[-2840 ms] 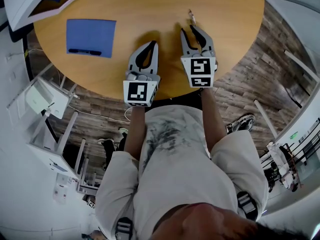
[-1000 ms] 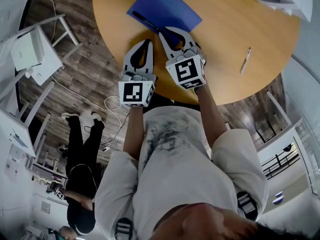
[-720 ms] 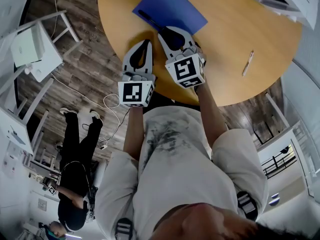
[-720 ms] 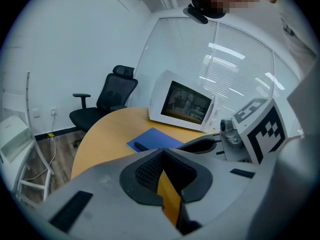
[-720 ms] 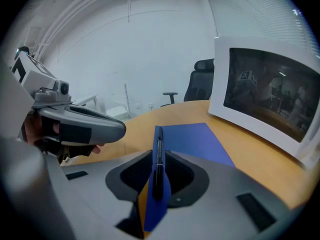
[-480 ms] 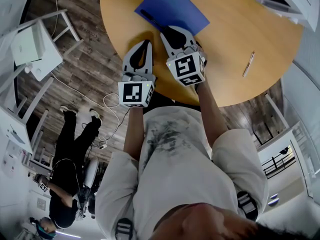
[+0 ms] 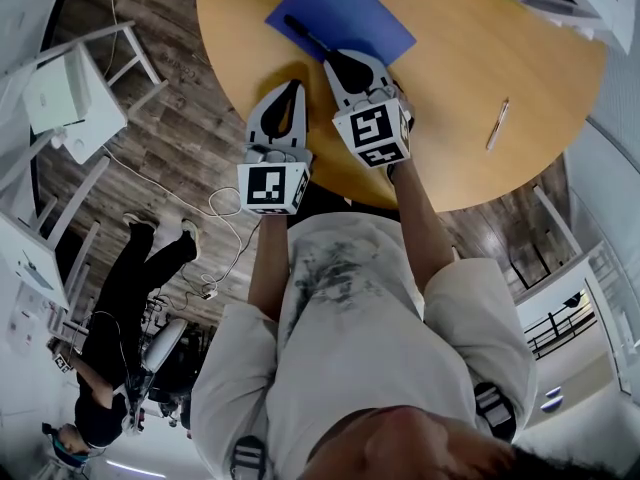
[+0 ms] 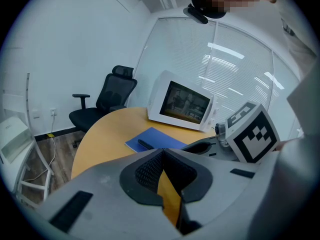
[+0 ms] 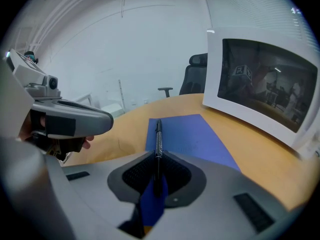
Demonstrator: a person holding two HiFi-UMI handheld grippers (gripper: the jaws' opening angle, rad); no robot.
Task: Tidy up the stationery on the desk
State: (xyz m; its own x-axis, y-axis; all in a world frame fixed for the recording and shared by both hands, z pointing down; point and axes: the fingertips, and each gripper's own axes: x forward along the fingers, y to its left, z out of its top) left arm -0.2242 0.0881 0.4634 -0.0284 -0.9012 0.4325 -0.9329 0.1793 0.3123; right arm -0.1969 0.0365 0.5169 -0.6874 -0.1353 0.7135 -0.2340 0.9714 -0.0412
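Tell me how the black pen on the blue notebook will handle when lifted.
The black pen is slim and straight, so probably stiff and light. It looks round, so it may roll if nudged across the flat blue notebook. The jaws of the right gripper have just been closing on one end, so it may tilt when raised.

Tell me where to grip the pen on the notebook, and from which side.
Grip the pen at its near end, coming from the desk-edge side, jaws across the thin barrel: it lies flat on the notebook, in line with the right gripper, whose jaws have just been closing around it.
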